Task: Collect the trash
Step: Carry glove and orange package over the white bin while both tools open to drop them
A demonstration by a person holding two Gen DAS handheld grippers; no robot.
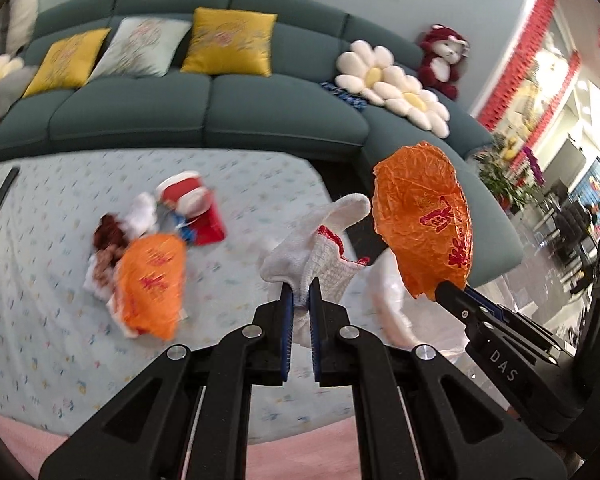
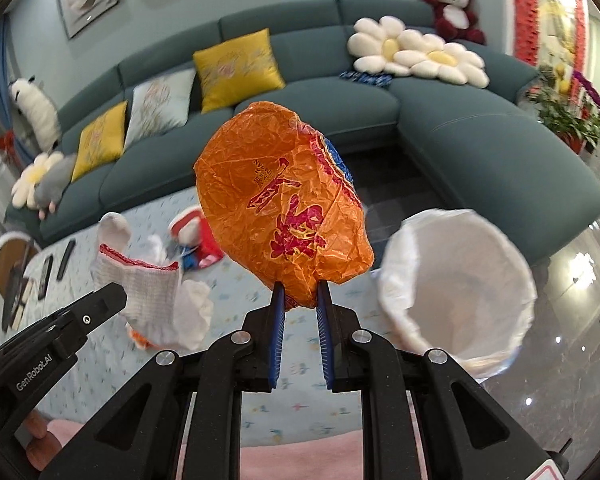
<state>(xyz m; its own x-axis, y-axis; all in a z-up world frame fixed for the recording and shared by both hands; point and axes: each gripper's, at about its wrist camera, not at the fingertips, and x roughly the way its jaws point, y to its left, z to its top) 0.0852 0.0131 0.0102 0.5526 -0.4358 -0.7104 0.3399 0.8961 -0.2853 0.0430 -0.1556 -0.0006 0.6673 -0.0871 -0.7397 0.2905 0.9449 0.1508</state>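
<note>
My left gripper (image 1: 301, 286) is shut on a white knit glove (image 1: 324, 252) with a red cuff and holds it above the table; the glove also shows in the right wrist view (image 2: 140, 280). My right gripper (image 2: 301, 290) is shut on a crumpled orange wrapper (image 2: 284, 204) with red characters, held up in the air; this wrapper also shows in the left wrist view (image 1: 424, 220). A pile of trash lies on the table: another orange wrapper (image 1: 150, 284), a red paper cup (image 1: 192, 204), white tissues (image 1: 142, 214) and brown scraps (image 1: 108, 234). A bin lined with a white bag (image 2: 456, 280) stands to the right.
The table has a light patterned cloth (image 1: 40, 320). A teal sofa (image 1: 220, 108) with yellow and white cushions, flower pillows and a red plush toy stands behind it. Remote controls (image 1: 4, 190) lie at the table's far left. A glossy floor (image 2: 572, 320) shows at the right.
</note>
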